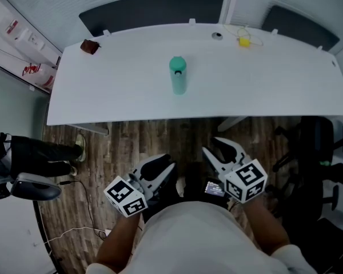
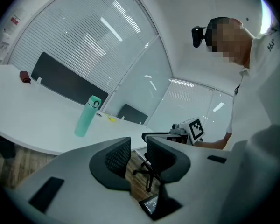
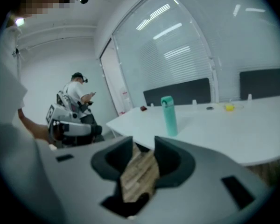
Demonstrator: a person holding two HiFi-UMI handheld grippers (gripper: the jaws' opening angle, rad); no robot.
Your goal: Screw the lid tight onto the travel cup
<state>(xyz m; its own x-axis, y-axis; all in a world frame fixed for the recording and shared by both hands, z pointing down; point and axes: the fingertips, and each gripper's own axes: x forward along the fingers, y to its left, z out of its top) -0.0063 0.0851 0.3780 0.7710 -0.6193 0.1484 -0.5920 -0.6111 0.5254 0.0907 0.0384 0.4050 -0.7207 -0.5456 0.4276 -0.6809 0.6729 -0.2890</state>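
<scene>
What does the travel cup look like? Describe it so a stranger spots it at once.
Start at the long white table in front of the person. Near its middle stands the travel cup, upright and alone. It is the only tall mint-green cylinder there; the small brown item and yellow item lie low at the far edge.

Matt cup (image 1: 178, 80), smooth table (image 1: 114, 90)

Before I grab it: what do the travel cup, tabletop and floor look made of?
Travel cup: mint-green, matte even coat, likely painted metal or plastic; no glint settles it. Lid: slightly darker green, probably plastic. Table: smooth white top, faint sheen, likely laminate. Floor: grey-brown wood-grain planks, wood or vinyl.
</scene>
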